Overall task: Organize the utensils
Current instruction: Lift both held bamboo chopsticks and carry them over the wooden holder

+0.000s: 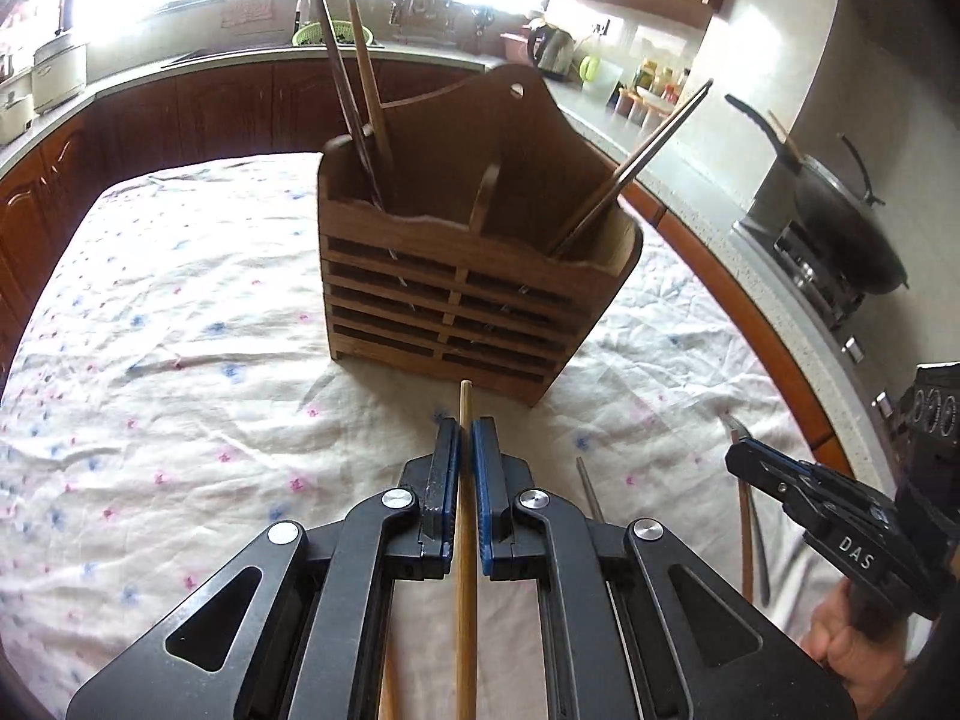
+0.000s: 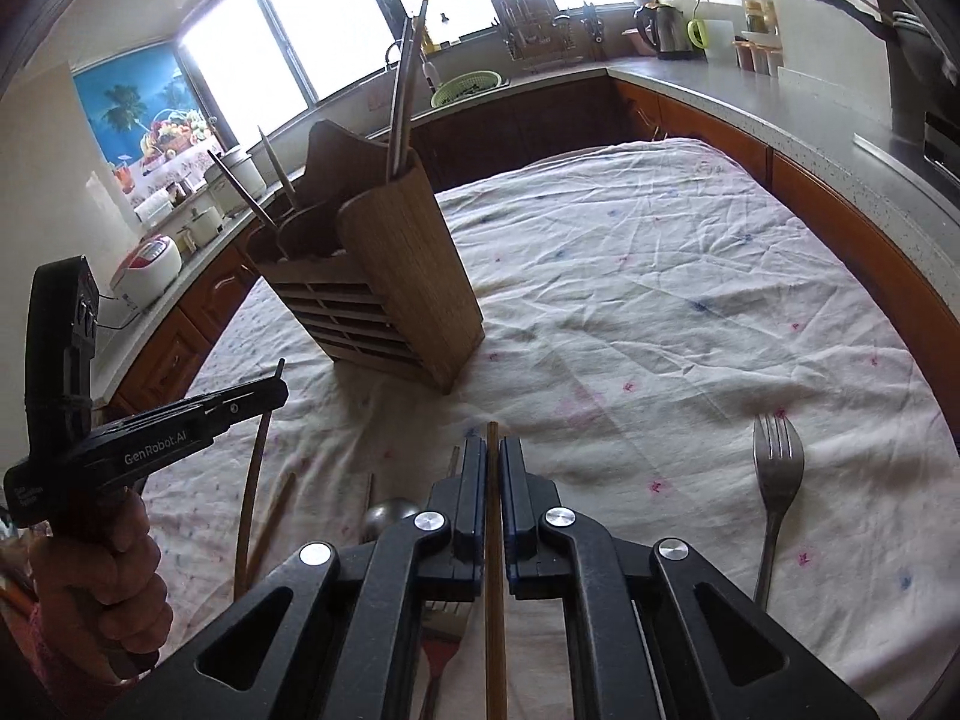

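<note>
A wooden utensil holder [image 1: 468, 294] [image 2: 384, 276] stands upright on the cloth-covered table, with chopsticks [image 1: 360, 78] leaning in its left compartment and a darker pair [image 1: 642, 156] in its right one. My left gripper [image 1: 465, 429] [image 2: 281, 387] is shut on a light wooden chopstick [image 1: 465, 570] held lengthwise between the pads, its tip pointing at the holder's front. My right gripper [image 2: 493, 444] [image 1: 733, 456] is shut on a browner chopstick [image 2: 494, 570], short of the holder's side. Both hang above the cloth.
A steel fork [image 2: 777, 480] lies on the floral tablecloth [image 2: 660, 300] at the right. A spoon [image 2: 390, 513], a red-handled fork [image 2: 441, 654] and loose chopsticks [image 2: 279, 516] lie near the front edge. Kitchen counters surround the table; a wok [image 1: 840, 210] sits at the right.
</note>
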{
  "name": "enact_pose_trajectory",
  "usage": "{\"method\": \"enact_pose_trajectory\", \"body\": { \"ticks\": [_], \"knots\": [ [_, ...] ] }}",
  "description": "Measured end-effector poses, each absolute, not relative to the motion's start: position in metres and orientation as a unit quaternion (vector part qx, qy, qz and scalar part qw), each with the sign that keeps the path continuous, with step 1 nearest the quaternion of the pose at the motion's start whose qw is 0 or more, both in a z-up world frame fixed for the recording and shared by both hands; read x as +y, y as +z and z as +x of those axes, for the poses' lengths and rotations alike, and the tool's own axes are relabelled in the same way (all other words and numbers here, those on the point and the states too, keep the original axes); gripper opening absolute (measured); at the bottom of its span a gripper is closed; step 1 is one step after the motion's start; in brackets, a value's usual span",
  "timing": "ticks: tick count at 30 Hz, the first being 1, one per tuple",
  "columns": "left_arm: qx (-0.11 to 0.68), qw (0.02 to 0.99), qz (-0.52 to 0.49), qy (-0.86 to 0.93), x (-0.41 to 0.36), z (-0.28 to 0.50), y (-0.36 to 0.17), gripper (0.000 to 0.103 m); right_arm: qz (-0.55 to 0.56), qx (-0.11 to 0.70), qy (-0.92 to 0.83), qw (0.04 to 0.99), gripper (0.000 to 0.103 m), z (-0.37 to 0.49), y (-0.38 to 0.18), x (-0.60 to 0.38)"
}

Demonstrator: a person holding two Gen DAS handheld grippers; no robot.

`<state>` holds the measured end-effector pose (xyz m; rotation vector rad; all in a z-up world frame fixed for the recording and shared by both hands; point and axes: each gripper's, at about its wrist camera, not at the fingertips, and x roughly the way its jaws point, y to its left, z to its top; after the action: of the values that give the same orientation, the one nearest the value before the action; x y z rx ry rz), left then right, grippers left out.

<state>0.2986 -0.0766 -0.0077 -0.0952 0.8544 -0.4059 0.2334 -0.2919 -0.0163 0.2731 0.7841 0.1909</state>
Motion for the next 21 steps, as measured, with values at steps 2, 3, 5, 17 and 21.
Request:
{"method": "enact_pose_trajectory", "body": {
  "ticks": [2, 3, 5, 17, 21],
  "knots": [
    [0.399, 0.894, -0.056, -0.196, -0.065, 0.285, 0.005, 0.004, 0.136, 0.371, 0.102, 0.913, 0.005, 0.228, -0.007, -0.289],
    [0.394, 0.896, -0.062, -0.197, -0.060, 0.280, 0.009, 0.004, 0.136, 0.366, 0.104, 0.915, 0.005, 0.226, -0.002, -0.287],
    [0.386, 0.898, -0.072, -0.197, -0.050, 0.269, 0.017, 0.004, 0.135, 0.355, 0.109, 0.918, 0.005, 0.222, 0.007, -0.284],
    [0.331, 0.918, -0.106, -0.189, -0.002, 0.223, 0.053, 0.004, 0.133, 0.286, 0.128, 0.940, 0.005, 0.201, 0.061, -0.270],
    [0.312, 0.926, -0.108, -0.183, 0.006, 0.215, 0.064, 0.004, 0.130, 0.269, 0.133, 0.945, 0.005, 0.196, 0.074, -0.266]
  ]
}}
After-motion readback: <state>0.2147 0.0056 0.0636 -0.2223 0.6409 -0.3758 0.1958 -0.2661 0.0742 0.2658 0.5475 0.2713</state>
